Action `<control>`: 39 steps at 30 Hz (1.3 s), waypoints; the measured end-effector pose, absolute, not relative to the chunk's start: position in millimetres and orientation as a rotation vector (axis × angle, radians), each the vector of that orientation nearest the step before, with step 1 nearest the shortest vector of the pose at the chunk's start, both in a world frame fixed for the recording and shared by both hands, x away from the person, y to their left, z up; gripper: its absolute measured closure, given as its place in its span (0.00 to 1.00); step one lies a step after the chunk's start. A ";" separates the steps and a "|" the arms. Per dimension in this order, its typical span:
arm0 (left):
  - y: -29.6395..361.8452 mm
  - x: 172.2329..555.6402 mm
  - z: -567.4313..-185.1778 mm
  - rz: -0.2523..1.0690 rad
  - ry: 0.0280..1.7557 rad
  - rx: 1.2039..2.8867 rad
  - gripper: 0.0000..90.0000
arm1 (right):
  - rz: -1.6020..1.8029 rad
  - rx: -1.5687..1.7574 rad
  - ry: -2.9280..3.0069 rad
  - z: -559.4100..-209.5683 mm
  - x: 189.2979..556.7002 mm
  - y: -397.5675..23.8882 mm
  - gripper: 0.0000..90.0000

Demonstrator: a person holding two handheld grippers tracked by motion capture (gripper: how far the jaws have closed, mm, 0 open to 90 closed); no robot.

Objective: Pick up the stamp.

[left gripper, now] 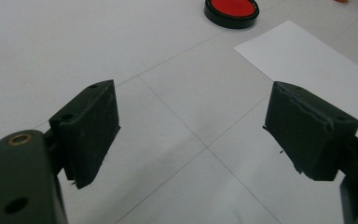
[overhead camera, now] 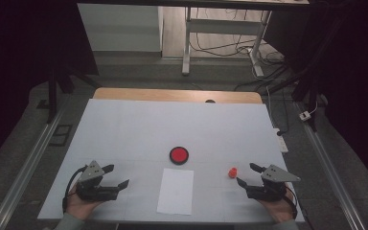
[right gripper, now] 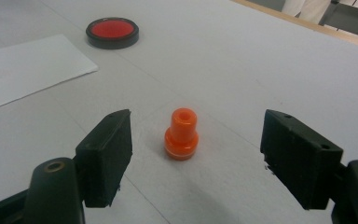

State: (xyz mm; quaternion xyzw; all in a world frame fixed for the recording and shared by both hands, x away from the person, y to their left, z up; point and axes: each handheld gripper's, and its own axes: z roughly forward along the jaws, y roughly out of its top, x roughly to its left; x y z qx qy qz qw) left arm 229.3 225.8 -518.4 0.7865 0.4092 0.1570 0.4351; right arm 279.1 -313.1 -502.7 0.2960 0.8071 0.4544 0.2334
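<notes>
A small orange stamp [overhead camera: 232,172] [right gripper: 181,134] stands upright on the white table, just ahead of my right gripper [overhead camera: 246,174] [right gripper: 196,156], whose jaws are open and apart from it on either side. A round black pad with a red centre [overhead camera: 178,155] [left gripper: 231,10] [right gripper: 112,32] lies mid-table. A white paper sheet [overhead camera: 176,190] [left gripper: 307,60] [right gripper: 25,67] lies flat below it. My left gripper [overhead camera: 115,176] [left gripper: 193,135] is open and holds nothing, resting at the near left with bare table between its jaws.
The white table cover [overhead camera: 139,129] has a wooden edge [overhead camera: 177,95] at the far side. Beyond it stand a desk frame [overhead camera: 220,33] and loose cables [overhead camera: 268,84] on the floor. A power strip [overhead camera: 281,139] lies off the right edge.
</notes>
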 end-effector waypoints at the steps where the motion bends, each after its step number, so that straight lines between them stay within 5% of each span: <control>1: 225.5 230.0 -518.6 0.388 1.018 1.960 0.19 | 1.244 0.816 2.217 -502.5 278.9 -313.3 0.28; 39: 223.7 232.4 -518.3 0.382 1.017 1.968 0.20 | 1.278 0.830 2.238 -494.6 278.7 -308.9 0.32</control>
